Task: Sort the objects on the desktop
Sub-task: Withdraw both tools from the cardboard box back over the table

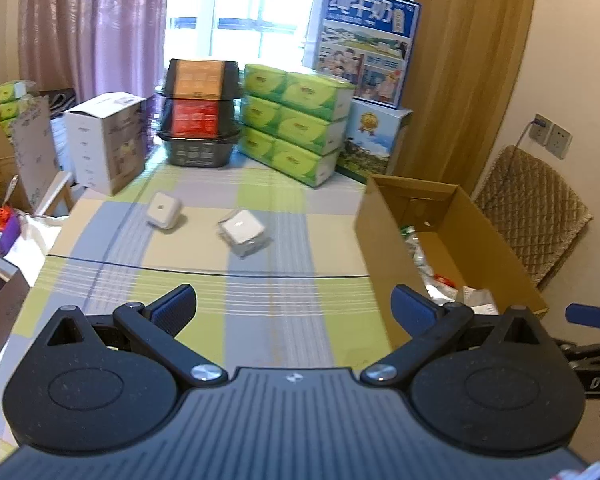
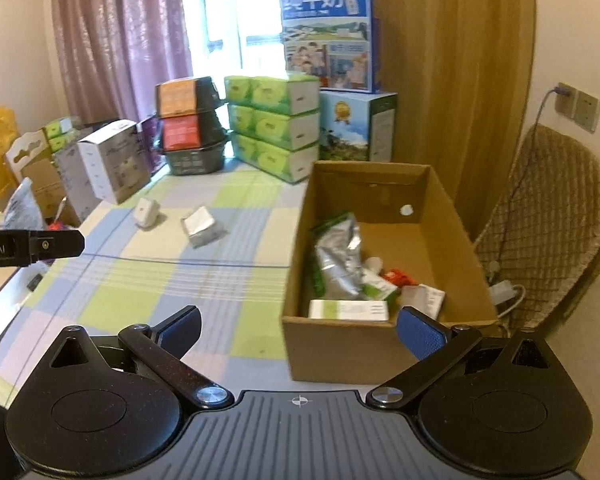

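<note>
Both your claws (image 1: pixel 294 308) (image 2: pixel 298 330) gape empty; cardboard box (image 2: pixel 332 340) part-filled, two white packets (image 1: pixel 163 212) (image 1: pixel 242 232) left on bench (image 1: pixel 260 280).

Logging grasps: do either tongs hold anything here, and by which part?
Nothing is held. Left tongs and right tongs both stand open and empty above the checked tablecloth.

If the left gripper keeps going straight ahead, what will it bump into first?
Probably the plastic-wrapped white box on the checked tablecloth. The left gripper is open and empty, and only bare cloth lies before that box. Depth is hard to judge: if held level, it could pass above it toward the green tissue packs.
</note>
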A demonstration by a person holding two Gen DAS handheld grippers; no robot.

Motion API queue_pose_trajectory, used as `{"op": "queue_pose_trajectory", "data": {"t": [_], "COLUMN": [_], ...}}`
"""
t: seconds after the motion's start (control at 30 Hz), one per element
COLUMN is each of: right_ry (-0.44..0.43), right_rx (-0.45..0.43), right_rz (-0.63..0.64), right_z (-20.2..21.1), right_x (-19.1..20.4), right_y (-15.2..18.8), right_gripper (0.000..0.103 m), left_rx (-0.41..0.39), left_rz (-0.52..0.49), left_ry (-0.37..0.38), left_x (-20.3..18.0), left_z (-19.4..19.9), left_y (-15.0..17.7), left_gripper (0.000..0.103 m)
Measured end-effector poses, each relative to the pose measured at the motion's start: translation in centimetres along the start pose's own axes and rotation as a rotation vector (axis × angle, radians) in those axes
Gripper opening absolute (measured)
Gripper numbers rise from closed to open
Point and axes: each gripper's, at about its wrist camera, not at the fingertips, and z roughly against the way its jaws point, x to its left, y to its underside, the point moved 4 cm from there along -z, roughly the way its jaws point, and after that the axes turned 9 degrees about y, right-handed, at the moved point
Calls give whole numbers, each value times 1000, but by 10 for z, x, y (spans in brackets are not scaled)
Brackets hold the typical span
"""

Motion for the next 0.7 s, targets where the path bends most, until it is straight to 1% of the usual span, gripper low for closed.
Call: {"op": "queue_pose_trajectory", "data": {"t": [0.13,0.33,0.53,0.7], "right_ry": [-41,-97,-140,-158], "right_rx": [4,-8,-16,0], "right_rz": [12,51,63,86], "right_z": [-3,-7,-17,-29], "right_x": [21,52,75,91], "right_y": [1,2,3,6], "right_gripper": [101,101,101,101], "left_rx": [-22,-17,2,29], "left_rz": [-10,31,37,46], "left_ry": [-47,-105,-157,-195], "left_x": [24,66,95,112], "left_z": [10,19,23,19], "left_y": [10,19,21,24], "left_gripper": [102,102,102,102]}}
